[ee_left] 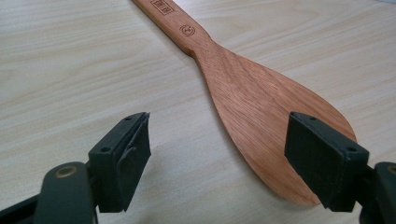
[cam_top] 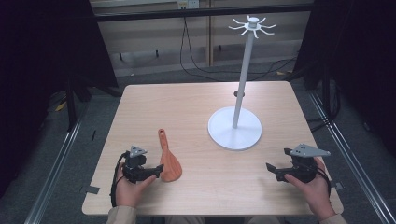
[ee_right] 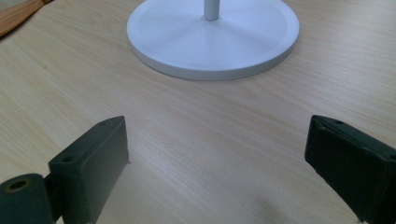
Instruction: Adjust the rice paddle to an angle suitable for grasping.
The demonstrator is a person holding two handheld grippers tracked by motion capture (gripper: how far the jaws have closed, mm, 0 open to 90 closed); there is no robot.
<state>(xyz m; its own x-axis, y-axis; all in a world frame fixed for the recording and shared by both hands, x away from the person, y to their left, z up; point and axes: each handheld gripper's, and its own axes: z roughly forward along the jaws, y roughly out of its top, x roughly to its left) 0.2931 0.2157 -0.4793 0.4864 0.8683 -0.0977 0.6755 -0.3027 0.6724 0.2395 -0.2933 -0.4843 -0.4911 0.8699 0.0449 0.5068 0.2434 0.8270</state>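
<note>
A reddish wooden rice paddle (cam_top: 168, 161) lies flat on the light wood table (cam_top: 196, 102), handle pointing away from me. My left gripper (cam_top: 158, 171) sits at the paddle's near left, held by a hand; its jaws stand open. In the left gripper view the paddle's blade (ee_left: 261, 107) lies between the jaws, the right jaw over its edge, neither pad pressing on it. My right gripper (cam_top: 271, 169) rests open near the table's front right with nothing between its jaws. A white stand (cam_top: 235, 127) with a tall pole and hooks on top (cam_top: 252, 25) rises right of centre.
The stand's round base (ee_right: 213, 37) lies just ahead of the right gripper. A paddle tip (ee_right: 18, 16) shows at the upper left of the right gripper view. Black cables run across the floor behind the table. Metal rails flank both sides.
</note>
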